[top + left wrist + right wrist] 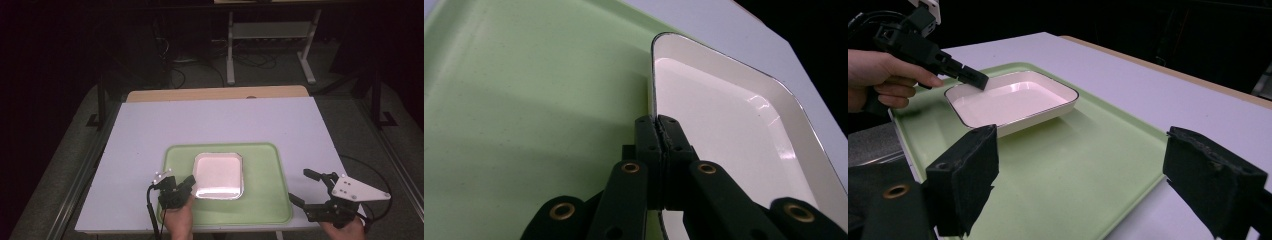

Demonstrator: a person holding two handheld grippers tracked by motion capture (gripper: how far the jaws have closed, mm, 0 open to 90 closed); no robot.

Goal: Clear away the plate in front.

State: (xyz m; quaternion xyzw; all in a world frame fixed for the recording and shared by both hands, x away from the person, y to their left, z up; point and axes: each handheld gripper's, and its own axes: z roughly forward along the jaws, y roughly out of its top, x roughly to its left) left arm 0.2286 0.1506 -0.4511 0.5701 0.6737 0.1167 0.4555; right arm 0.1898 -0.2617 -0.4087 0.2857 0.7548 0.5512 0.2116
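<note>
A white square dish (218,175) with a thin dark rim lies in the middle of a pale green tray (265,200). My left gripper (189,184) comes in from the near left, its jaws pinched together on the dish's near-left rim. The left gripper view shows the pads (657,131) closed on that rim, the dish (724,130) to their right and the tray (524,100) to their left. My right gripper (299,185) stands open at the tray's right edge with nothing between its jaws. From the right gripper view (1080,175) I see the tray (1063,145), the dish (1008,102) and the left gripper (975,78).
The tray rests near the front edge of a white tabletop (200,120) with a wooden strip (215,93) along its far side. Beyond it lie a dark floor with cables (185,75) and a metal stand (270,30).
</note>
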